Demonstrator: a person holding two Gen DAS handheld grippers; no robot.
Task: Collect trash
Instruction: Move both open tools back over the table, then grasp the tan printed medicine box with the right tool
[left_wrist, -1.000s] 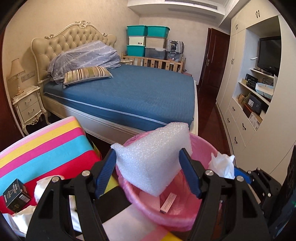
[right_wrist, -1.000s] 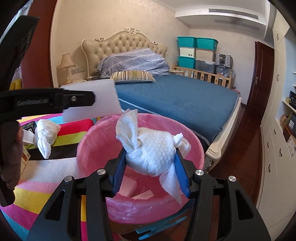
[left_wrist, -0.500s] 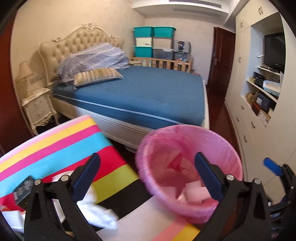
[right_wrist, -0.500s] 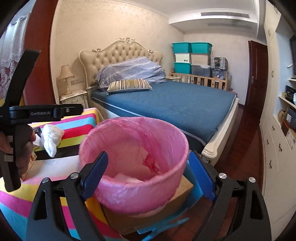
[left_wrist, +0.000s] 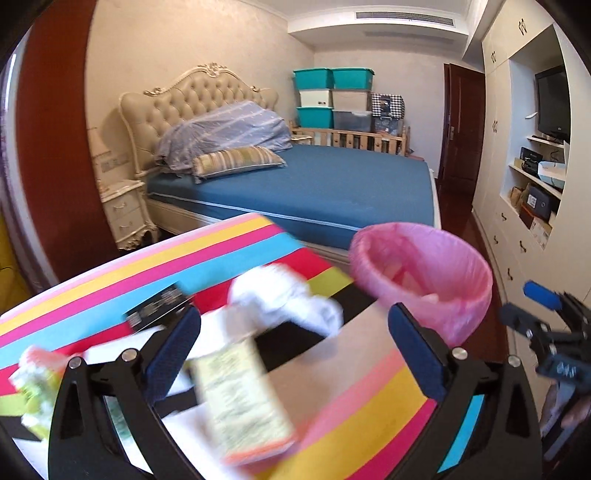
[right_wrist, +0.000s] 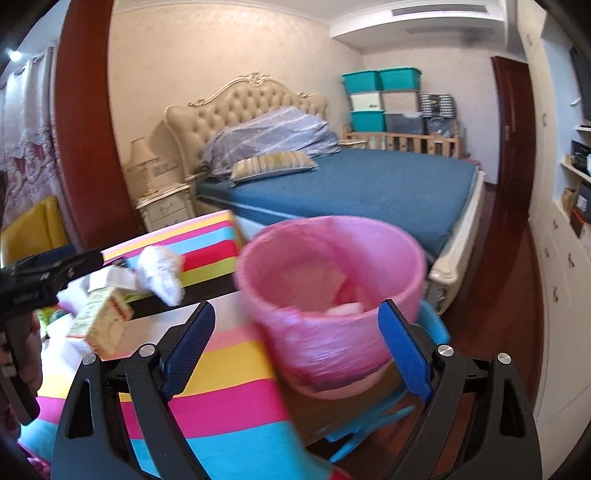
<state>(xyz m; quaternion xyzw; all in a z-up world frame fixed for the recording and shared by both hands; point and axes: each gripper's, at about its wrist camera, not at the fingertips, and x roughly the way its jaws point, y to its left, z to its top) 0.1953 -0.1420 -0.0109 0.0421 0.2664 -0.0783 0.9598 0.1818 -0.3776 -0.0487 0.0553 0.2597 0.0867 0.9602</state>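
Paper and card make up what is left on the striped tabletop (left_wrist: 369, 417): a crumpled white tissue wad (left_wrist: 284, 299), a pale carton (left_wrist: 240, 398) with small print, a small black box (left_wrist: 159, 312) and a blurred green-and-white scrap (left_wrist: 33, 380) at the left edge. The left claw (left_wrist: 293, 354) hangs over them with its blue pads wide apart and nothing between them; the carton lies just under the gap, the wad a little beyond. The right claw (right_wrist: 297, 347) is likewise spread and empty, facing the pink-lined bin (right_wrist: 332, 295), which stands beside the tabletop's edge with some pale trash already in its bottom. The wad looks very light and soft; it will likely squash to almost nothing, so a pinch across its thickest bulge should hold better than one on a loose flap. The carton seems light but stiff, probably best taken across its narrow faces near the middle so it does not swing. Motion blur hides the finer detail of both.
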